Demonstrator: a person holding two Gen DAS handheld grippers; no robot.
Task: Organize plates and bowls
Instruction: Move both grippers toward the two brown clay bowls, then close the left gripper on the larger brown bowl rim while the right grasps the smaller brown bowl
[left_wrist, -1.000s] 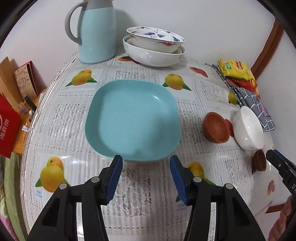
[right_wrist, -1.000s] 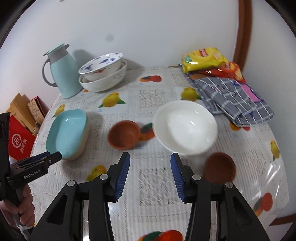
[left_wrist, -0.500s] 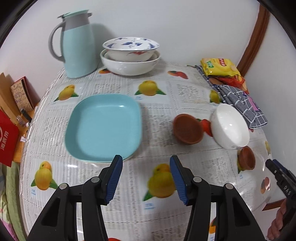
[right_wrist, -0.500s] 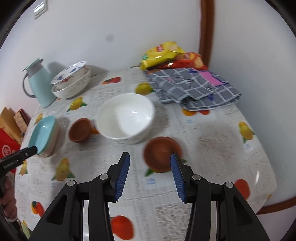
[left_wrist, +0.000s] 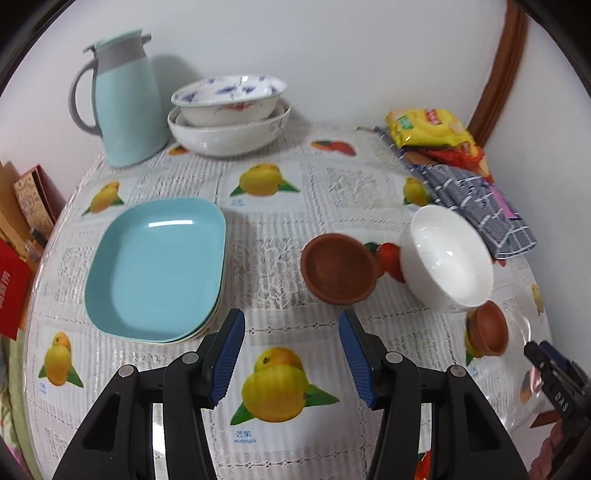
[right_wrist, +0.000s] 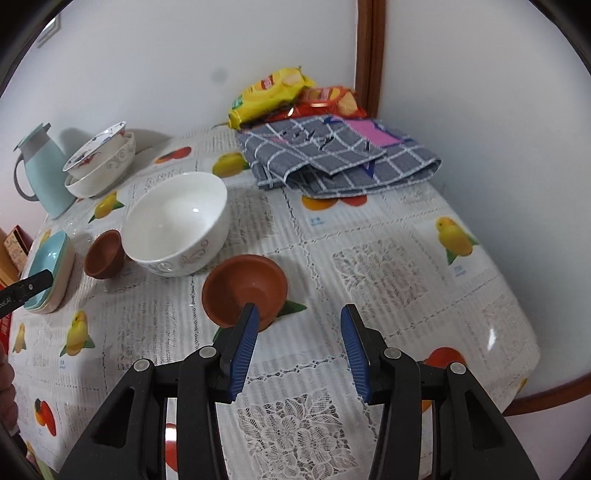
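1. Turquoise plates (left_wrist: 155, 266): a nested stack at centre left of your left wrist view, the top one empty; a paler rim shows beneath it. The count in the stack cannot be told.
2. Large white bowl (left_wrist: 229, 133): upper centre of that view, against the wall, holding a blue-patterned bowl (left_wrist: 229, 98) nested inside it. What the upper bowl holds cannot be seen.
3. White bowl (right_wrist: 175, 223): centre left of your right wrist view, empty, upright, with a scroll pattern low on its side.
4. Brown bowl, far (right_wrist: 105, 254): just left of the white bowl, empty.
5. Brown bowl, near (right_wrist: 243, 290): lower centre of the right wrist view, empty, just ahead of your right tool's left finger, which overlaps its near edge in the picture; contact cannot be told.
6. Pale blue jug (left_wrist: 123, 99): upper left of the left view, lid on.
7. Snack packets (right_wrist: 273, 92), yellow and red, lie behind a folded grey checked cloth (right_wrist: 340, 155) at upper centre; their print is too blurred to read.
8. Tablecloth (left_wrist: 332, 184): fruit pictures; one caption reads "mango".
9. Left gripper (left_wrist: 291, 360): jaws apart, nothing between them, tilted down over the cloth near the plates.
10. Right gripper (right_wrist: 297, 352): jaws apart, holding nothing, tilted down beside the near brown bowl.
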